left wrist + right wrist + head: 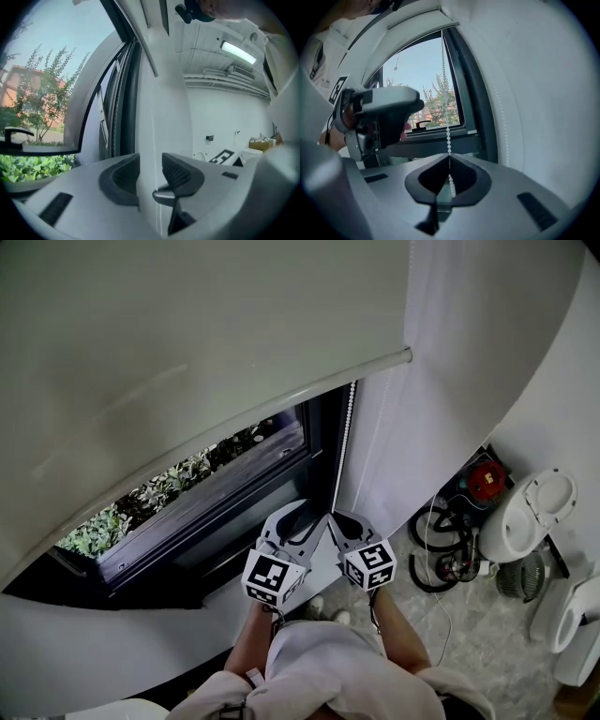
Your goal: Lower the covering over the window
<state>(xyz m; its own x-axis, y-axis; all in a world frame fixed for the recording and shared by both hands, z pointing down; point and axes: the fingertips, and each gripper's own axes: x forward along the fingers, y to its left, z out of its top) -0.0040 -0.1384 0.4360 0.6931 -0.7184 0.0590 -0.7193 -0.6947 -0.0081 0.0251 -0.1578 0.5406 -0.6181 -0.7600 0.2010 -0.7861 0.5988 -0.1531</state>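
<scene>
2 grippers: right gripper [449, 158] pinches the chain [448, 133] between pressed fingers; left gripper [151, 160] has fingers spread, chain running between them.

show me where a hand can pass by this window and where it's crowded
Free: before the glass, between blind rail and lower frame; right of the bead chain, along the white surface. Crowded: left gripper and right gripper at the chain, cables on the floor.

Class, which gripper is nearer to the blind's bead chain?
Right. The right gripper is shut on the bead chain; the left gripper is open, the chain running between its jaws.
</scene>
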